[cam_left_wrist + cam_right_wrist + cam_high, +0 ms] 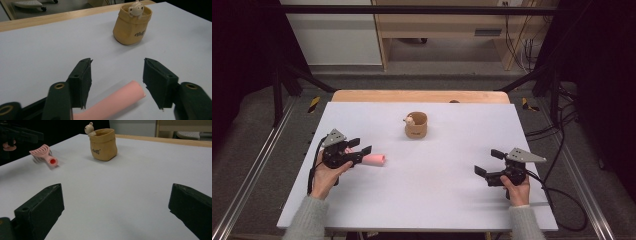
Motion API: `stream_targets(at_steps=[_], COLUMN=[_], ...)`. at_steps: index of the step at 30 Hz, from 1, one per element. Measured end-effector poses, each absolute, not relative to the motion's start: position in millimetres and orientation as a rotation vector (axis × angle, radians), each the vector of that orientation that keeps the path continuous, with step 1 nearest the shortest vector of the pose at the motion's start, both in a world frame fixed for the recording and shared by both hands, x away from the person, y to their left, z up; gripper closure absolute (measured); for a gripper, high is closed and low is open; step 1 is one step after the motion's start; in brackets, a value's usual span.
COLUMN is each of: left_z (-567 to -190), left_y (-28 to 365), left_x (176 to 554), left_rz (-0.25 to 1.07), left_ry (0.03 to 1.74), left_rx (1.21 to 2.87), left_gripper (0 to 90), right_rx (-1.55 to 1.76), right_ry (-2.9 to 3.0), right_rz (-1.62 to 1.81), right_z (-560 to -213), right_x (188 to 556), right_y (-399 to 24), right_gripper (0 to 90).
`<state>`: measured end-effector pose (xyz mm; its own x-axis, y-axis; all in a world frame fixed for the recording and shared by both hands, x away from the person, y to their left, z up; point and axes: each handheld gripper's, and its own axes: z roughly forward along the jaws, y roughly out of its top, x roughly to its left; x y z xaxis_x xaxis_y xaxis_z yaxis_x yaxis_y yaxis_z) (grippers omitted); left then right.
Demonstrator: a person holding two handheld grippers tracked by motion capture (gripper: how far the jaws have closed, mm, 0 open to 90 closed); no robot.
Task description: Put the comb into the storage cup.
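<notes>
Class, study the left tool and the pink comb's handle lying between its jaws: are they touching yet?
Apart. In the left gripper view the pink comb's handle lies between the jaws of the left tool, with white table visible between the handle and the right jaw.

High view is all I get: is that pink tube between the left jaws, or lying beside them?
Observer: Between them. In the left gripper view the pink handle lies inside the left gripper, jaws open, not pressing it.
Operator: Is it just a tube?
Observer: No. The right gripper view shows a row of tines at its other end.
Operator: What's in the cup?
Observer: A small bear figure peeks over the rim of the tan cup.
</notes>
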<state>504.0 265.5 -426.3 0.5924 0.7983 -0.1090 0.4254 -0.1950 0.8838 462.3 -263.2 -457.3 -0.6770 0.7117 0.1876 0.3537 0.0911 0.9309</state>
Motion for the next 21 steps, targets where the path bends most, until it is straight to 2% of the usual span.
stream_targets(at_steps=[3, 11, 21], left_z=[-427, -430, -439], left_y=[266, 263, 256], left_x=[506, 509, 515], left_rz=[0.468, 0.514, 0.47], left_ry=[0.997, 0.999, 1.027], left_rx=[1.808, 1.814, 1.877], left_gripper=[49.1, 58.2, 71.7], right_rx=[1.055, 1.055, 1.053], right_ry=[2.062, 2.064, 2.066], right_rz=[1.613, 1.61, 1.608], right_z=[-457, -458, -458], right_x=[462, 462, 463], right_y=[-263, -263, -263], right_gripper=[0.4, 0.4, 0.4])
